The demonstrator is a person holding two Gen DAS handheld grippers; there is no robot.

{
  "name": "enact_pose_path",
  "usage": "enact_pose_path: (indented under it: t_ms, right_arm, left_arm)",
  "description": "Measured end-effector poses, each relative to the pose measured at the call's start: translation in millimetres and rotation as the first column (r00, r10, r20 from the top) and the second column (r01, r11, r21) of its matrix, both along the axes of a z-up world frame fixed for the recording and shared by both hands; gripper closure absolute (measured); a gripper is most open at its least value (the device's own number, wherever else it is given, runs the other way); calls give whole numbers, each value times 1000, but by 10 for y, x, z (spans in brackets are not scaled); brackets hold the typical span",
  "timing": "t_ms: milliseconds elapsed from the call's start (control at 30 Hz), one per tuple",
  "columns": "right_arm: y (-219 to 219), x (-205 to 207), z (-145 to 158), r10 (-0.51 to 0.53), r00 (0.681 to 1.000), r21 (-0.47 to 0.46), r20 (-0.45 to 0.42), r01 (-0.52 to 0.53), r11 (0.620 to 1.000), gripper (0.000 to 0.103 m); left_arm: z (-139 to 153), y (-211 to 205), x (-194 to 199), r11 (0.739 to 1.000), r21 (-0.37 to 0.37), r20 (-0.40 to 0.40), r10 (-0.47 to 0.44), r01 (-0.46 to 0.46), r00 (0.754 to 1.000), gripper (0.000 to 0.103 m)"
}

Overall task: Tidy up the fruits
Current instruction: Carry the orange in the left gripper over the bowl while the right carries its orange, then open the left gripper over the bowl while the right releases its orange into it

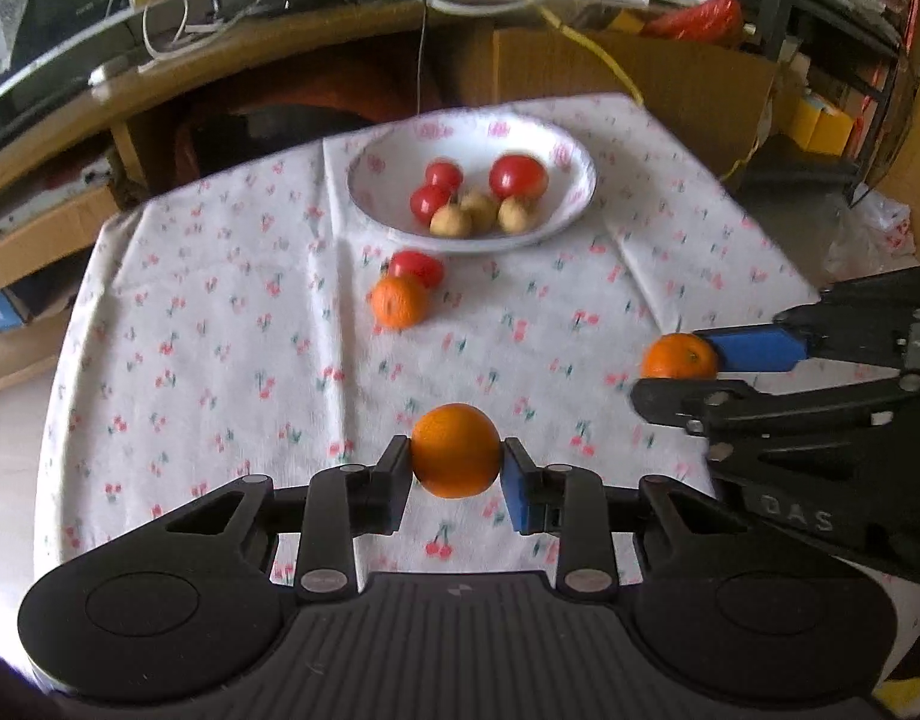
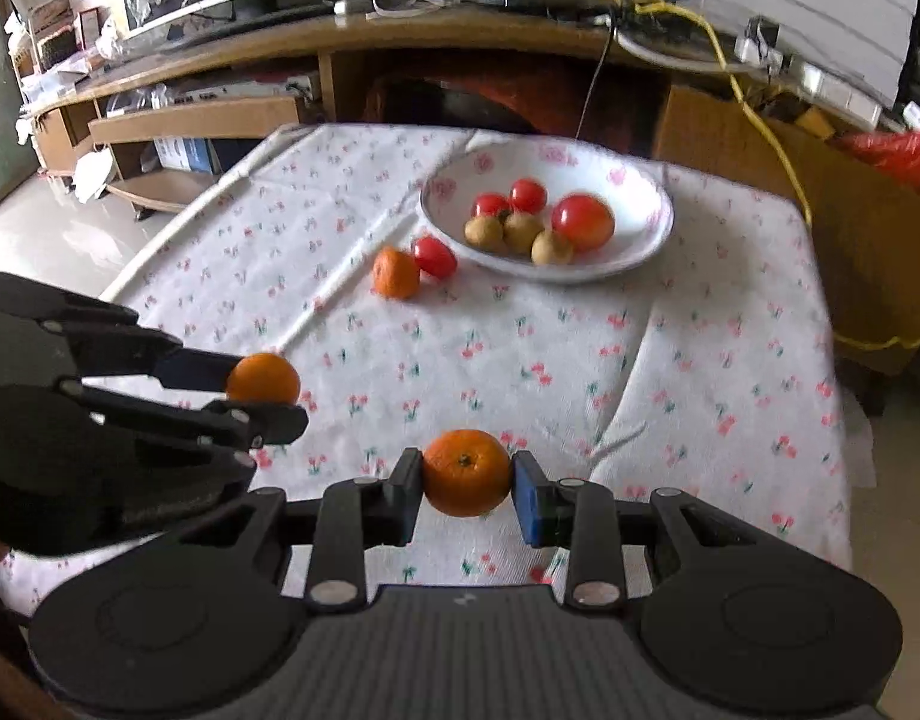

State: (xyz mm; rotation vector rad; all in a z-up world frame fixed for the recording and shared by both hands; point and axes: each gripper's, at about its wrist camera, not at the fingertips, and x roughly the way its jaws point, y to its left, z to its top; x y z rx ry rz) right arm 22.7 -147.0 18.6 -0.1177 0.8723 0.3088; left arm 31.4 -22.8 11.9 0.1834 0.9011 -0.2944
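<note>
My left gripper (image 1: 456,459) is shut on an orange (image 1: 456,450) above the near part of the cloth; it shows in the right wrist view (image 2: 263,381) too. My right gripper (image 2: 467,477) is shut on a second orange (image 2: 467,471), also seen from the left wrist view (image 1: 679,357). A white floral bowl (image 1: 571,150) at the far side holds three red tomatoes (image 1: 518,176) and three small tan fruits (image 1: 478,210). Just in front of the bowl a loose orange (image 1: 398,300) lies against a loose tomato (image 1: 418,267).
A cherry-print cloth (image 1: 220,360) covers the small table. A curved wooden desk (image 1: 280,48) with cables stands behind it. A cardboard box (image 1: 640,72) stands at the back right, and a low wooden shelf (image 2: 190,120) at the back left.
</note>
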Motion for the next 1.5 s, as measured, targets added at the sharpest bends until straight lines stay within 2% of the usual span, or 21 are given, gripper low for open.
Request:
enact_pose_path:
  t_ms: [167, 367, 733, 1067, 1267, 1333, 1500]
  right_arm:
    - [-38, 144, 127, -25, 999, 22, 41, 24, 999, 70]
    - [-97, 554, 182, -72, 996, 35, 52, 70, 997, 70]
    - [-203, 1388, 58, -108, 992, 31, 61, 106, 994, 70]
    - [-223, 1768, -57, -118, 989, 15, 84, 117, 993, 70]
    - [-178, 1875, -57, -88, 989, 15, 121, 87, 996, 70]
    - [-193, 1922, -90, -94, 988, 20, 126, 93, 996, 70]
    - [-214, 2027, -159, -101, 988, 18, 114, 100, 995, 70]
  left_arm:
    - [62, -83, 240, 999, -25, 25, -25, 25, 999, 64]
    - [93, -102, 664, 998, -58, 36, -3, 5, 999, 64]
    - [46, -246, 1355, 1000, -28, 58, 15, -14, 998, 65]
    - [-125, -288, 1564, 999, -29, 43, 17, -16, 999, 63]
    - [-138, -281, 1624, 999, -34, 50, 30, -28, 998, 60]
    - [-145, -261, 1642, 998, -46, 44, 39, -37, 998, 56]
    - [-155, -279, 1660, 998, -50, 45, 40, -38, 998, 54]
